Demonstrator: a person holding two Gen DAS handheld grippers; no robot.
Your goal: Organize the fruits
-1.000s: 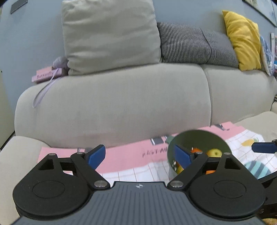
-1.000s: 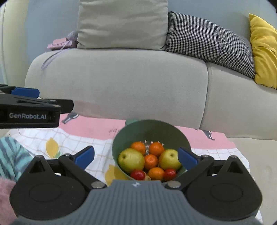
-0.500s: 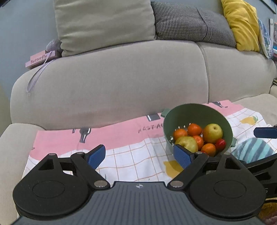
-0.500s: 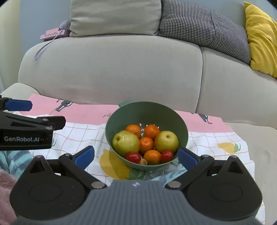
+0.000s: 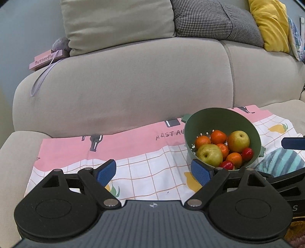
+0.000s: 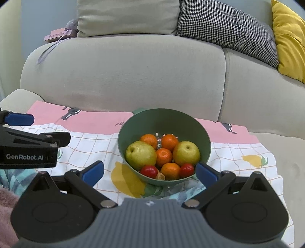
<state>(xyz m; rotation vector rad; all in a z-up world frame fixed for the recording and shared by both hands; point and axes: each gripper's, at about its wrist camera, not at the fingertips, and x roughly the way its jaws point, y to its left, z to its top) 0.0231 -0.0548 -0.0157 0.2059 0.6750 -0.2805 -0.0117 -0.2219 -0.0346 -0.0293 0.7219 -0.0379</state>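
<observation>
A green colander bowl stands on a pink and white checked cloth on the sofa seat. It holds two yellow-green pears, several oranges and two small red fruits. The bowl also shows in the left wrist view. My right gripper is open and empty, just in front of the bowl, its jaws straddling the near rim. My left gripper is open and empty, over the cloth to the left of the bowl.
The grey sofa back rises behind the cloth, with beige, houndstooth and yellow cushions. A pink "Butterfly" book lies on the sofa arm. A teal striped cloth lies near the bowl.
Both grippers have tilted downward and risen, so the bowl and fruit now sit lower and fuller in view. Both jaws stay open. Nothing was picked up.
</observation>
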